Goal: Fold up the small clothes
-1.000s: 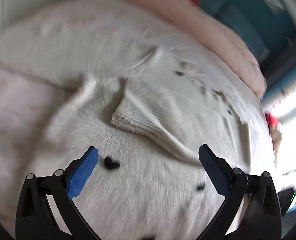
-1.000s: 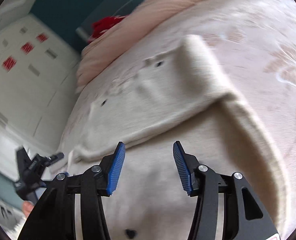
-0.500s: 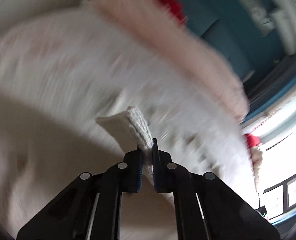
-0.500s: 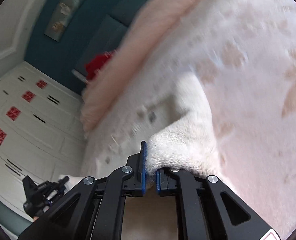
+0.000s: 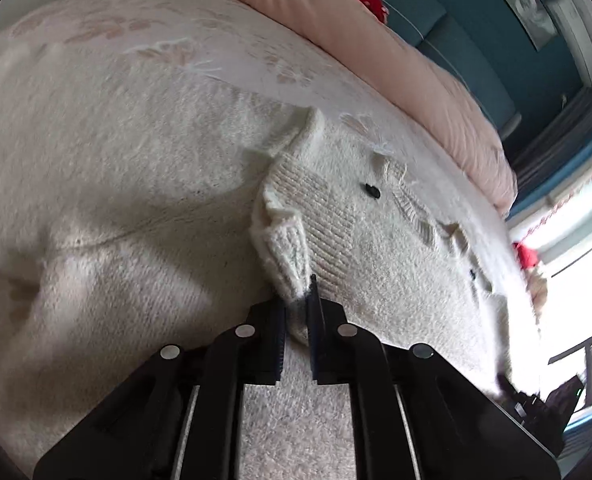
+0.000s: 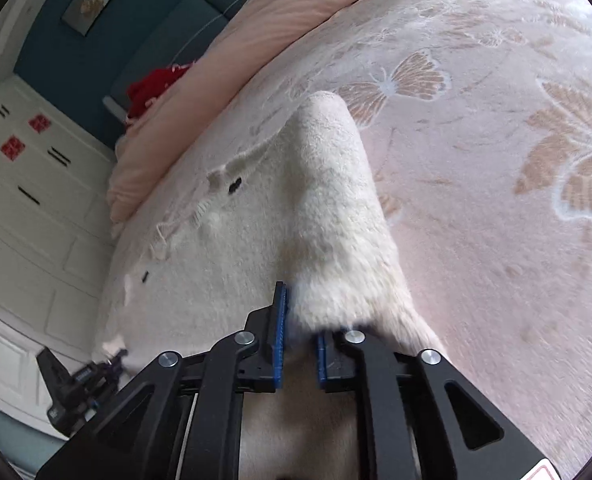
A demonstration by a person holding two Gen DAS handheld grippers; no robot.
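**Two grippers pinch a fluffy white sweater on the bed**

A fluffy white sweater (image 5: 144, 184) lies spread out on a pink bedspread (image 6: 496, 168) with butterfly and flower shapes on it. The sweater has small black buttons (image 5: 372, 190) down its front.

The left gripper (image 5: 298, 312) has its jaws squeezed nearly together on a ribbed cuff (image 5: 292, 248) of the sweater. The cuff stands up from the sweater body and sits just in front of the buttons.

The right gripper (image 6: 300, 332) has its jaws close together too, with a thick fold of the sweater (image 6: 332, 208) caught between them. That fold rises up like a little hill from the gripper toward the far side of the sweater. The blue pads (image 6: 279, 336) press into the fluff. The bare bedspread is just beside the fold, on its right.

A pink duvet (image 6: 280, 12) is bunched along the far edge of the bedspread. Something red (image 6: 152, 88) lies at the end of the duvet, next to a dark teal wall (image 6: 76, 56). White cupboards (image 6: 28, 208) with red squares stand past the sweater's left side.
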